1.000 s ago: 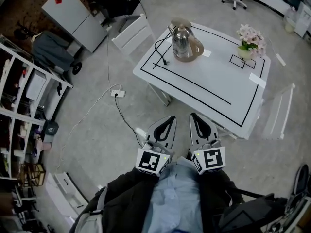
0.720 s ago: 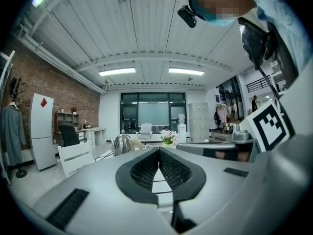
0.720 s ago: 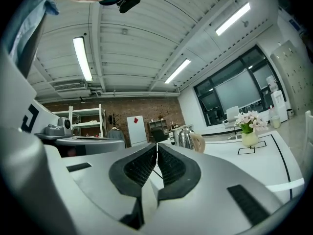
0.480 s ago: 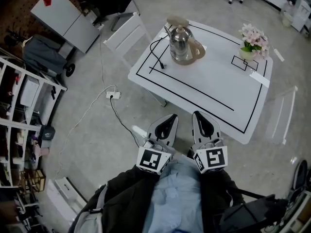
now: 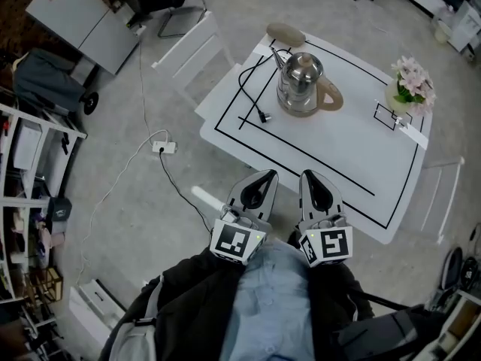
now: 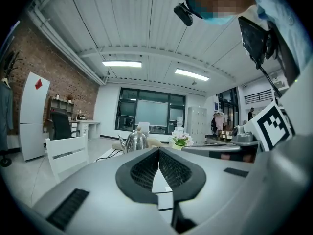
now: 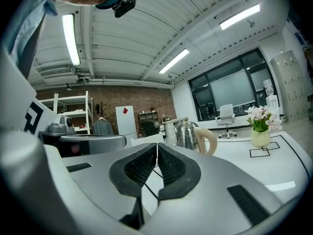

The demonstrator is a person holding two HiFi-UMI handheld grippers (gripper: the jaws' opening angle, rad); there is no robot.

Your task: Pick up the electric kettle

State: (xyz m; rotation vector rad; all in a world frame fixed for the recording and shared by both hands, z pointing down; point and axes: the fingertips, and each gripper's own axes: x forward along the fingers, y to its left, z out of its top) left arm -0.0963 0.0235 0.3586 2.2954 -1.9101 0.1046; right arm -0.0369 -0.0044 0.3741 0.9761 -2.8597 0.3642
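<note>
At table's near edge, 12 o'clock of the person: left gripper (image 5: 263, 177) and right gripper (image 5: 311, 177) side by side. In the head view their tips overlap the edge of the white table (image 5: 338, 153); a second ago bare floor (image 5: 128, 209) lay between. Both pairs of jaws pressed together, nothing between the pads, same as before.

Electric kettle (image 5: 301, 81) upright on the table's far side, 12 o'clock of the grippers, well apart. It sits nearer and further right in frame than earlier.

Surface: black tape lines frame the tabletop. Black cord (image 5: 252, 96) lies loose at the kettle's 9 o'clock, flower pot (image 5: 409, 89) at its 3 o'clock.

Room: white chair (image 5: 188, 51) at the table's 10 o'clock, power strip (image 5: 163, 147) on the floor, shelving (image 5: 30, 171) at 9 o'clock, white cabinet (image 5: 71, 17) at 11 o'clock.
</note>
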